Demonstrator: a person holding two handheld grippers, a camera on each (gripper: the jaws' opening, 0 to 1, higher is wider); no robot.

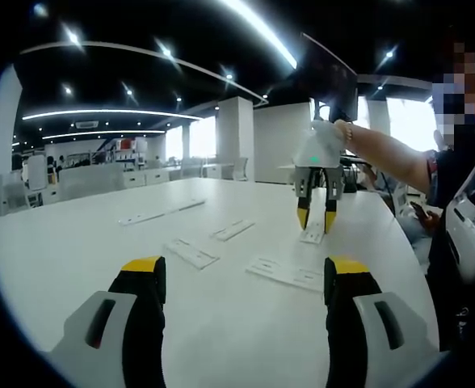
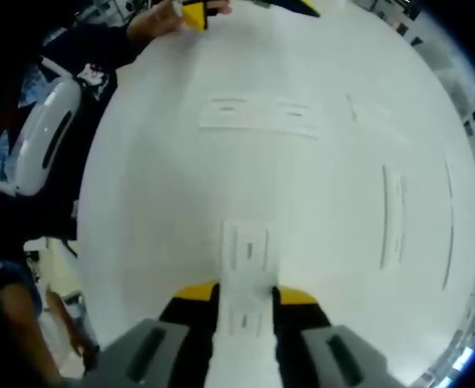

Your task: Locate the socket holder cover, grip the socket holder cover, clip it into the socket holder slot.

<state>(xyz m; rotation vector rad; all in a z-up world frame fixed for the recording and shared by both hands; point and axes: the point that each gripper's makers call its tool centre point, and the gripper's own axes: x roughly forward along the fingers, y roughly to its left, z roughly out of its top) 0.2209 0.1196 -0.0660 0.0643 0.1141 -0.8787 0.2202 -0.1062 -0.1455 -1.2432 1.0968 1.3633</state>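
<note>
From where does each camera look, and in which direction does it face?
Left gripper view: rides low on the left hand-held gripper, looking level across the white table at the right hand-held gripper and the person's arm.
Right gripper view: rides on the right hand-held gripper, looking steeply down at the table, jaws either side of a white cover; a hand shows at top.
Shared: the table and the white strips.

Socket holder cover [image 2: 246, 275] on table [image 2: 140, 202], between right claw [image 2: 246, 295] jaws; more strips [image 1: 191, 253] scattered beyond.
</note>
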